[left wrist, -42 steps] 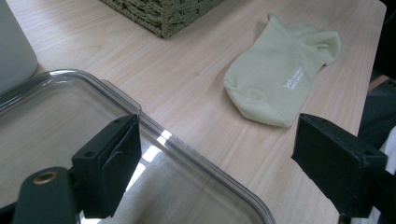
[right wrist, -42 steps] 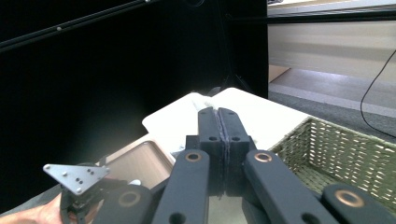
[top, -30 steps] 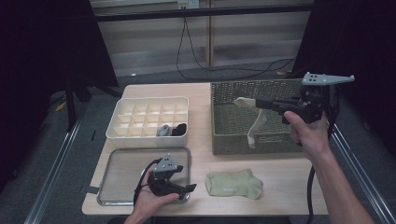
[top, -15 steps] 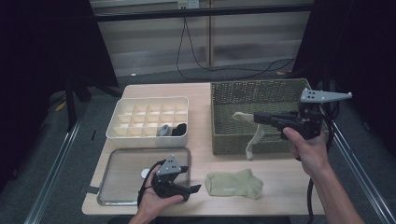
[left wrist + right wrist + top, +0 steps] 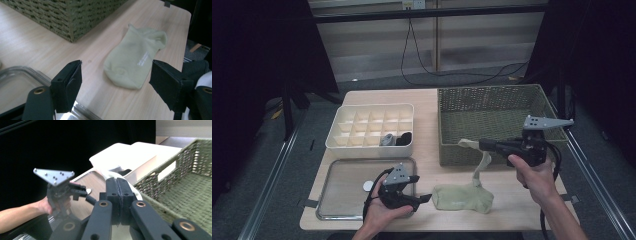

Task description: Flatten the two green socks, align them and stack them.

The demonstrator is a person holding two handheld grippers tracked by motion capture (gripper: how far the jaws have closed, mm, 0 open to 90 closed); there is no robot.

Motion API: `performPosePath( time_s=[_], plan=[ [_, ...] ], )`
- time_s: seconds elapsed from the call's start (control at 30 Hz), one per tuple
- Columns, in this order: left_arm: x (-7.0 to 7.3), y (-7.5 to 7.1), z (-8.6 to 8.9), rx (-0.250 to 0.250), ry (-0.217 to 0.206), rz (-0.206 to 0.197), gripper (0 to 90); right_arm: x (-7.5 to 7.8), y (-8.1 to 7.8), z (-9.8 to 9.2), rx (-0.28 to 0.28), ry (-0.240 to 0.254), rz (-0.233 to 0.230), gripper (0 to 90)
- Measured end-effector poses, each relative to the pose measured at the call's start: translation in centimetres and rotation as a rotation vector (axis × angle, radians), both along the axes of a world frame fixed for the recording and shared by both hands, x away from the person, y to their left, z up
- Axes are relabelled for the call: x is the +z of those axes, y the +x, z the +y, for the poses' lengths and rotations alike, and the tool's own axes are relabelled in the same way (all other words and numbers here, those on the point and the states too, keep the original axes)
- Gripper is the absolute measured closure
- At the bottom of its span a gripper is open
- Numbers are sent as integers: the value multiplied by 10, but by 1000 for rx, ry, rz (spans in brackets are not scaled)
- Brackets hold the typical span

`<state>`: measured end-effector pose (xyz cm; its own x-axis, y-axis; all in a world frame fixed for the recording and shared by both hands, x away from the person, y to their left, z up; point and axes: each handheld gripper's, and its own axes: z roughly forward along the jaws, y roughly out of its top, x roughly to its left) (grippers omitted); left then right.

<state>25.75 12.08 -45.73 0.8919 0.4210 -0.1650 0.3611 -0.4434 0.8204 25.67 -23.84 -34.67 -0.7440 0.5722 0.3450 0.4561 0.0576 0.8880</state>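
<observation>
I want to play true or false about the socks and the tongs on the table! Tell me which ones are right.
1. The right tongs pinch a pale green sock that hangs down. True.
2. A second pale green sock lies flat on the table. True.
3. The left tongs are squeezing the flat sock. False: their jaws are open, they have just been closing a little, and the sock lies ahead of them untouched.
4. The wicker basket is full of socks. False: its floor looks bare.
5. The white divided box has dark things in two compartments. True.
6. The metal tray sits behind the basket. False: it sits in front of the white box.
</observation>
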Motion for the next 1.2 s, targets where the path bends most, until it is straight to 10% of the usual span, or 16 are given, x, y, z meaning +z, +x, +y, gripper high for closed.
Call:
performPosePath(
  time_s=[1.2],
  plan=[
    [18, 19, -36, -68, -41, -70, 521, -68, -7, 51, 119, -55, 139, 898]
  ],
)
